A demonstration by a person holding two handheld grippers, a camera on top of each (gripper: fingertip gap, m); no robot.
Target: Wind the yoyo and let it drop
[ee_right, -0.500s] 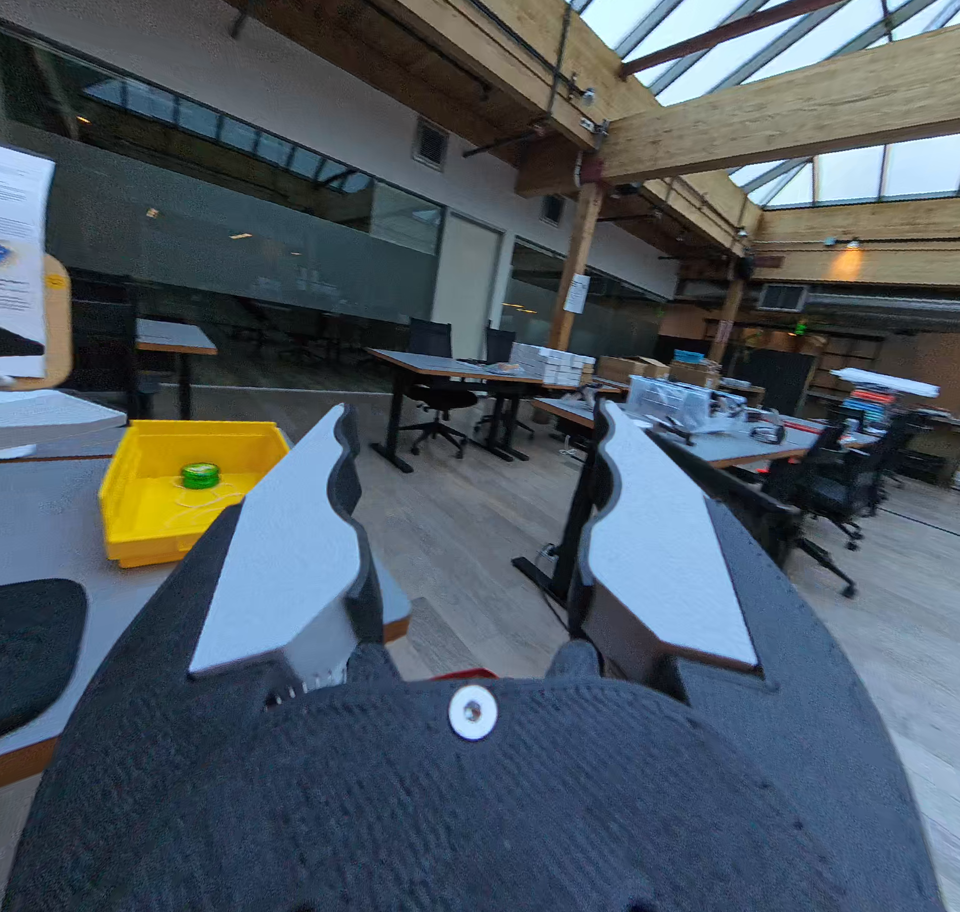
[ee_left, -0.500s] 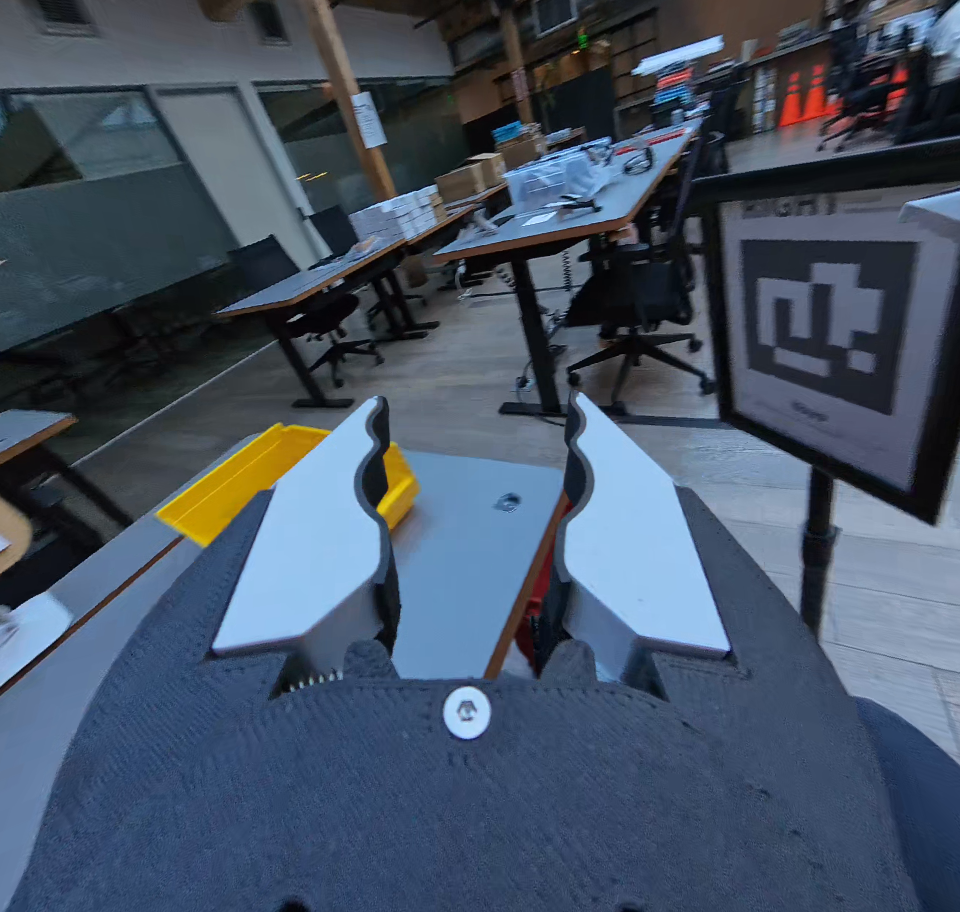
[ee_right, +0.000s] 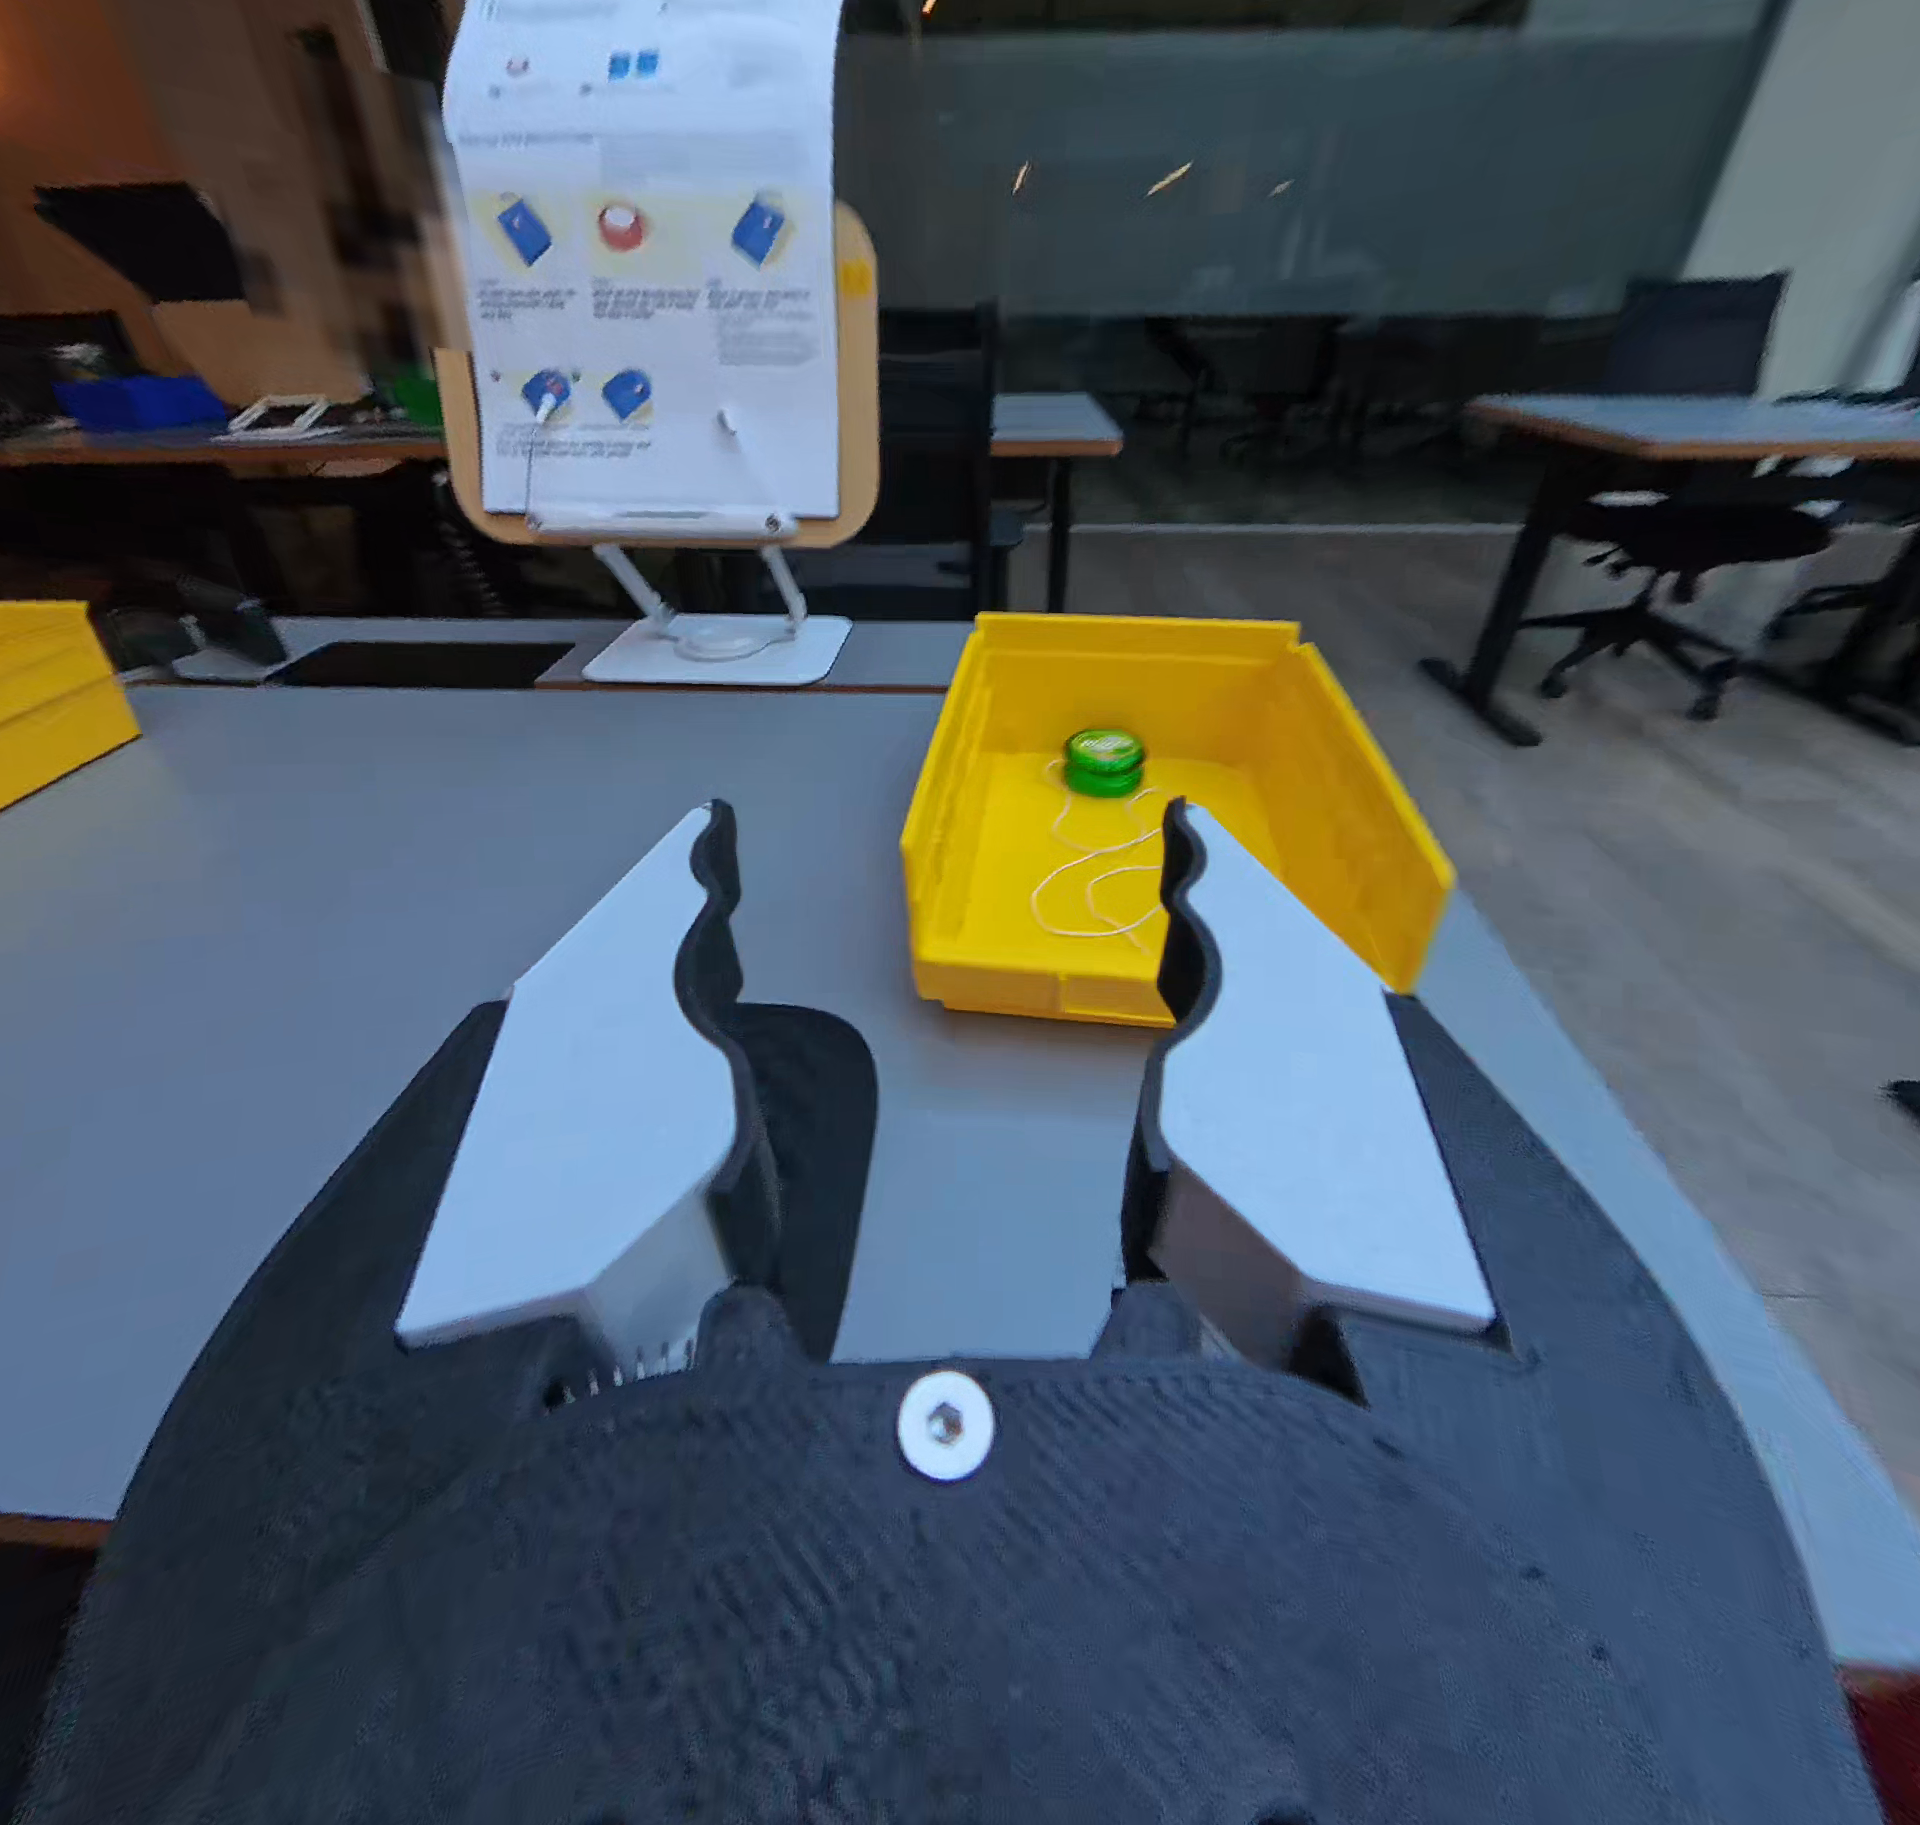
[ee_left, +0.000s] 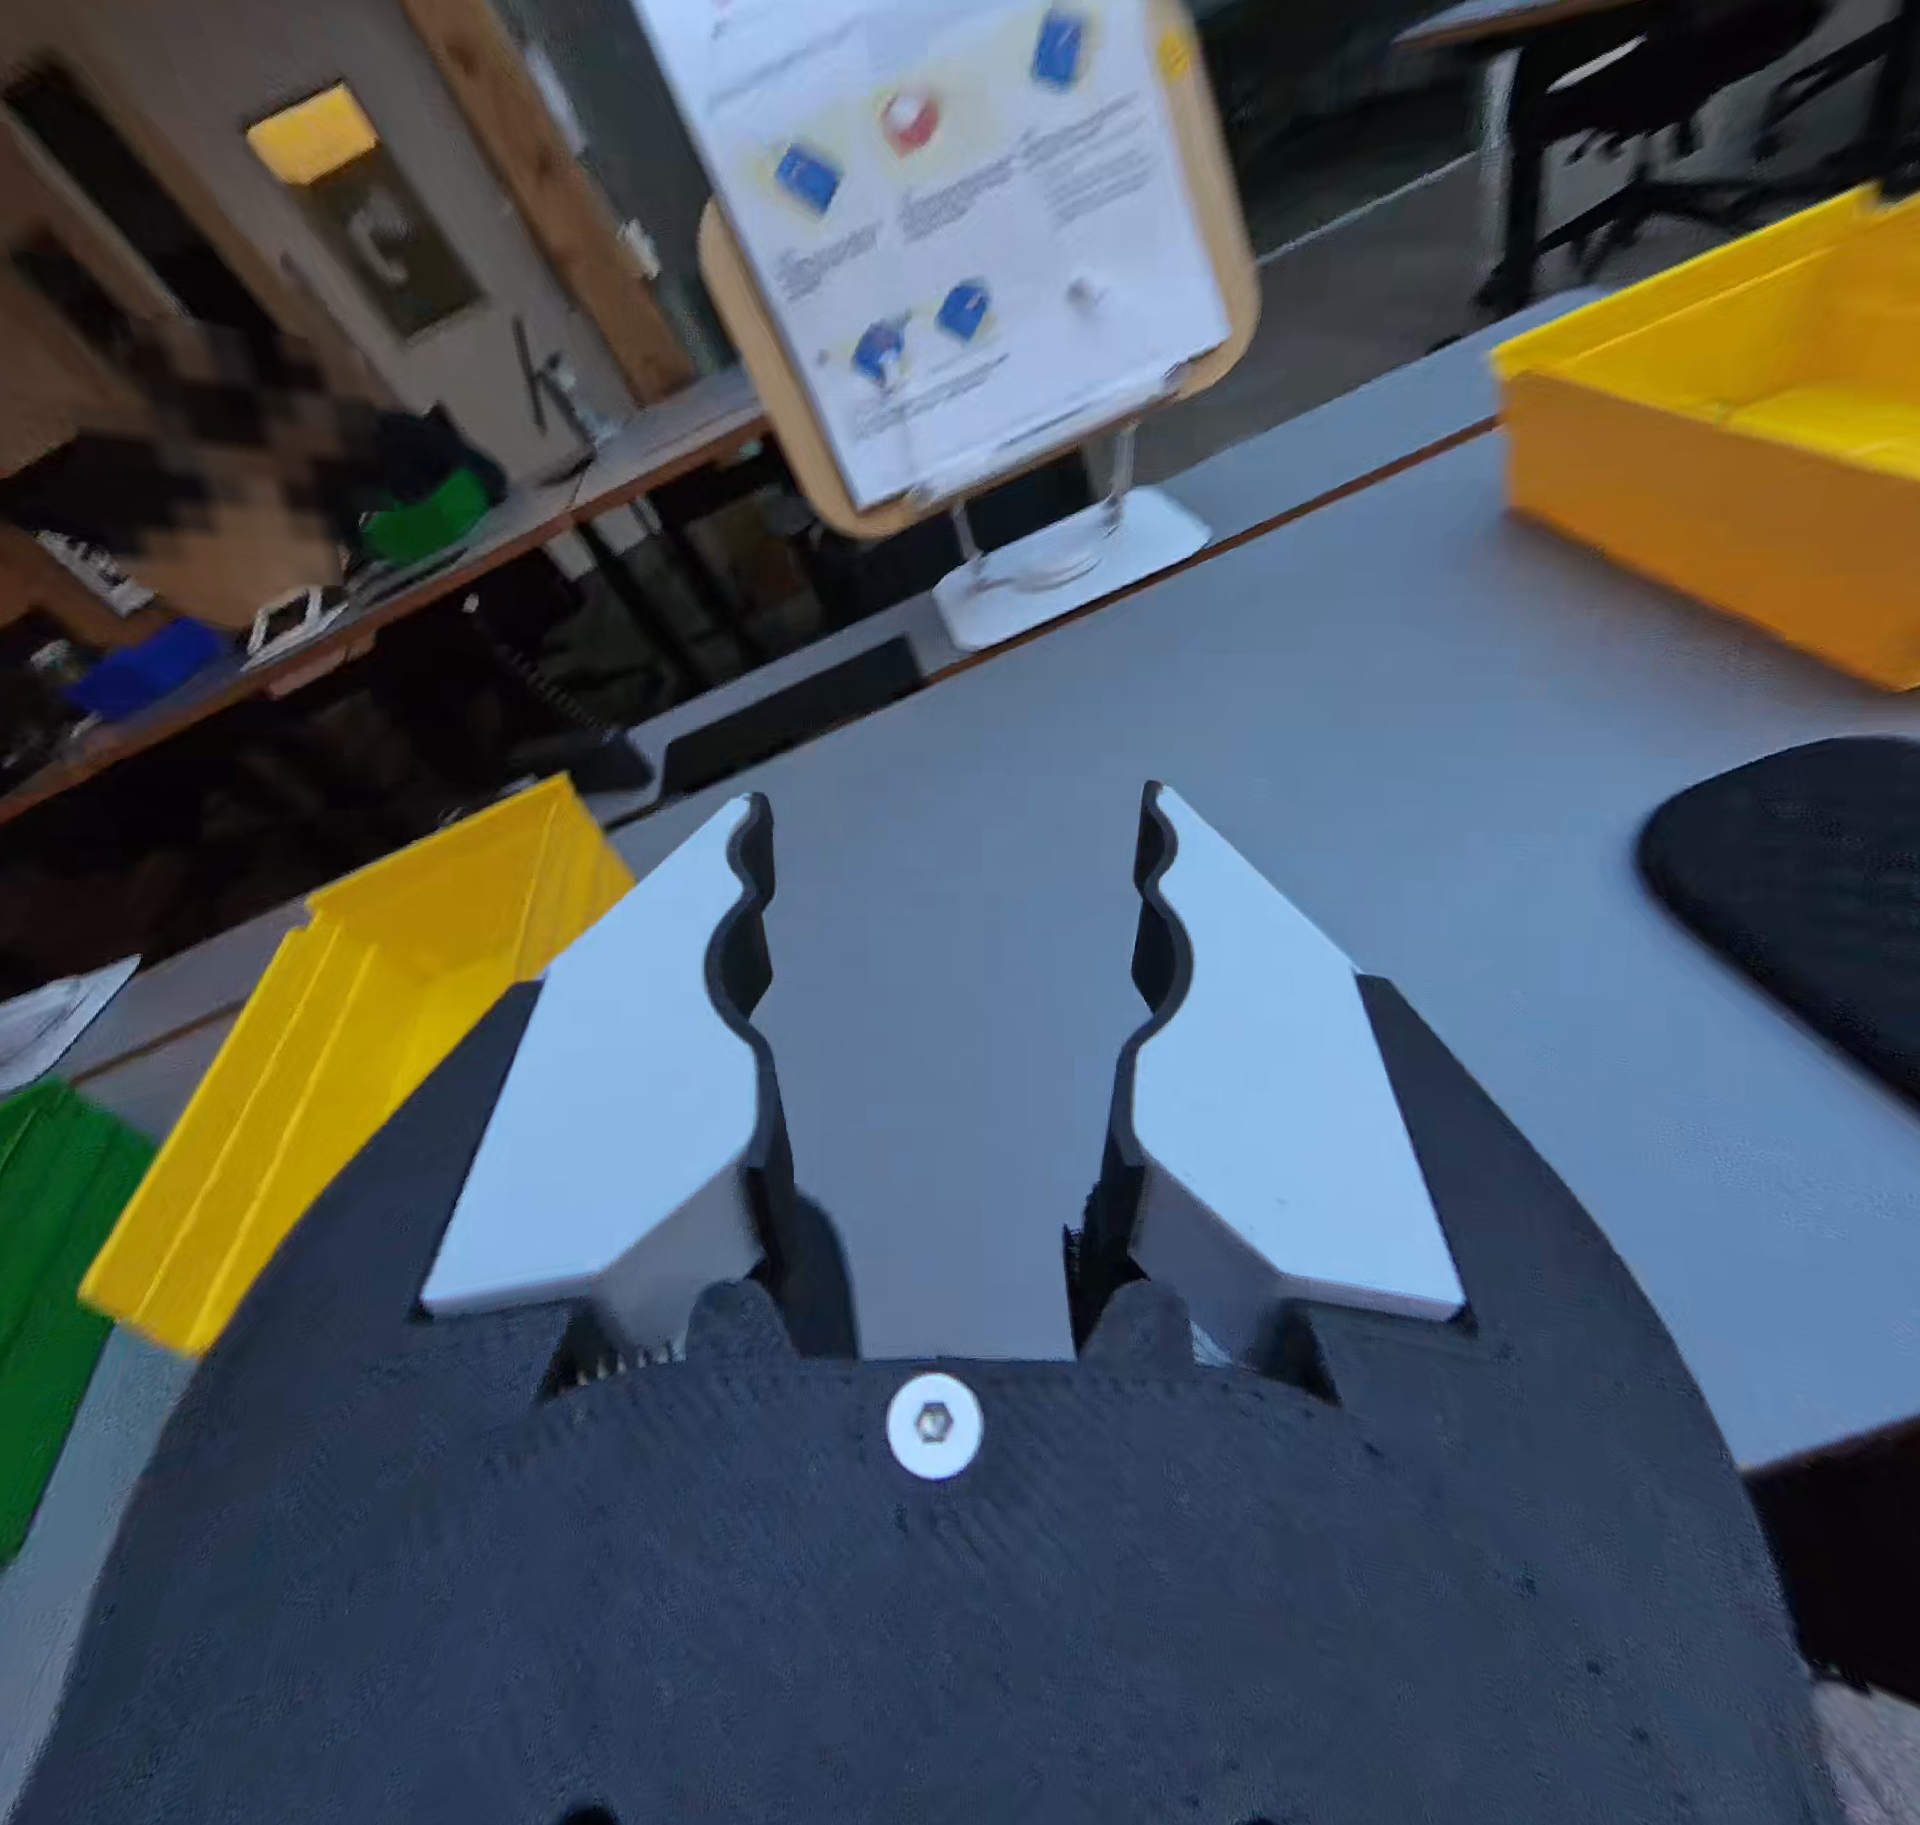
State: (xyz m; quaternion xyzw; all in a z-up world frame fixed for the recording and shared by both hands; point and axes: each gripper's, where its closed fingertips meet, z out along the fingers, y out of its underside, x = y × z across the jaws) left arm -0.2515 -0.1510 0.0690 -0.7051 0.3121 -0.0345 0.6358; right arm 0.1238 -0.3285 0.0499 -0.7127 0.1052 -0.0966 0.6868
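Observation:
A green yoyo (ee_right: 1103, 763) lies in a yellow bin (ee_right: 1361, 840) on the grey table (ee_right: 416, 840), with its white string (ee_right: 1091, 882) loose in coils on the bin floor. My right gripper (ee_right: 948, 819) is open and empty above the table, short of the bin and a little to its left. My left gripper (ee_left: 951, 809) is open and empty over bare table (ee_left: 1351, 736). The same yellow bin (ee_left: 1714, 487) shows at the right of the left wrist view; the yoyo is hidden there.
A paper sheet on a stand (ee_right: 655, 248) stands at the table's far edge, also in the left wrist view (ee_left: 935, 196). A second yellow bin (ee_left: 343, 1048) sits at the left, also in the right wrist view (ee_right: 52, 705). A black pad (ee_left: 1808, 892) lies right of my left gripper. Desks and chairs stand beyond.
Both grippers have swung left and tilted down toward the table. The bin with the yoyo now lies ahead of the right gripper. Both stay open.

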